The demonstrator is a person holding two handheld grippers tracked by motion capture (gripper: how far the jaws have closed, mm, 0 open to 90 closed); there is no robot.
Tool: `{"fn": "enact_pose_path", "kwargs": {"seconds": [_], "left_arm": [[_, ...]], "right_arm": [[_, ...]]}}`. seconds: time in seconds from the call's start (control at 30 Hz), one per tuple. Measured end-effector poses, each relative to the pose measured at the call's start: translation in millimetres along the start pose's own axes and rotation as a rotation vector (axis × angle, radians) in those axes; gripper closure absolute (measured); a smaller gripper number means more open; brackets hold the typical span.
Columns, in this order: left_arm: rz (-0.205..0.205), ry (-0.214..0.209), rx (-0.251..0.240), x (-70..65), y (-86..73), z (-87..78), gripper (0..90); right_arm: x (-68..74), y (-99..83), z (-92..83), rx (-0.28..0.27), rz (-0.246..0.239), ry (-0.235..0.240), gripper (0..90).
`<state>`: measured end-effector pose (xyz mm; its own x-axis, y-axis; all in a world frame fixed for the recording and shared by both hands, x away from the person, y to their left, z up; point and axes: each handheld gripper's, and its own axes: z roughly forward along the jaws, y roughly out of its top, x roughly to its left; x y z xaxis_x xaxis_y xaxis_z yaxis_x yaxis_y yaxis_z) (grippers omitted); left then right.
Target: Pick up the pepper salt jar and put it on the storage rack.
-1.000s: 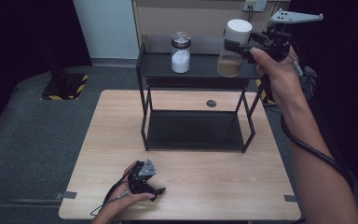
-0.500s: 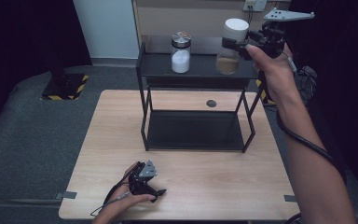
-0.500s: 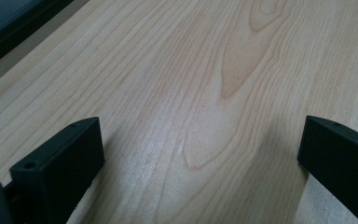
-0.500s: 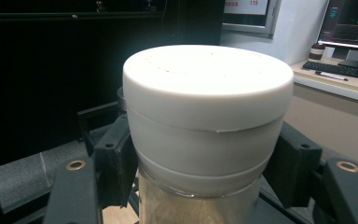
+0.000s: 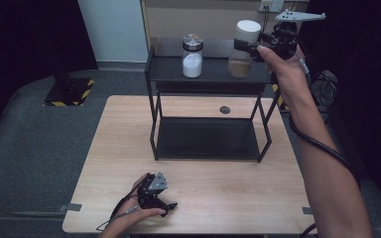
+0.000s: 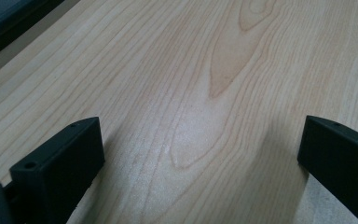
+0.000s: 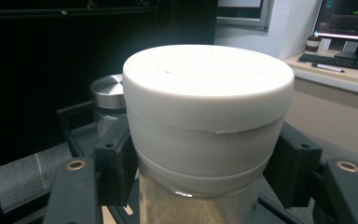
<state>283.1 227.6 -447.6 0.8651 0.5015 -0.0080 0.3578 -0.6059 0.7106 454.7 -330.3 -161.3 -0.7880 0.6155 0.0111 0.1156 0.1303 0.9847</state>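
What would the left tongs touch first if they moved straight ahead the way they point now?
Probably the wooden table top: the left tongs lie low on it with open jaws, angled down at bare wood. Nothing else lies ahead; depth is uncertain.

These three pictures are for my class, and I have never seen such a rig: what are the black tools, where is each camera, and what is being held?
A person works with a hand-held gripper in each hand. The high view looks down on the wooden table and a black two-tier rack. Each other camera rides on one gripper. The left gripper rests near the table's front edge, jaws open over bare wood. The right gripper is shut on the white-lidded jar of brown powder, at the rack's top shelf. A steel-lidded jar of white powder stands beside it.
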Motion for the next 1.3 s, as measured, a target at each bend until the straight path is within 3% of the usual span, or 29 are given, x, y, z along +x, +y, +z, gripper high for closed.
{"fn": "enact_pose_path", "kwargs": {"seconds": [0.73, 1.3], "left_arm": [[0.002, -0.001, 0.000, 0.1, 0.0, 0.0, 0.0], [0.002, -0.002, 0.000, 0.1, -0.1, 0.0, 0.0]], "right_arm": [[-6.3, -5.0, 19.8, 0.042, 0.002, -0.027, 36.0], [-4.4, -7.2, 20.1, 0.038, -0.002, -0.032, 35.7]]}}
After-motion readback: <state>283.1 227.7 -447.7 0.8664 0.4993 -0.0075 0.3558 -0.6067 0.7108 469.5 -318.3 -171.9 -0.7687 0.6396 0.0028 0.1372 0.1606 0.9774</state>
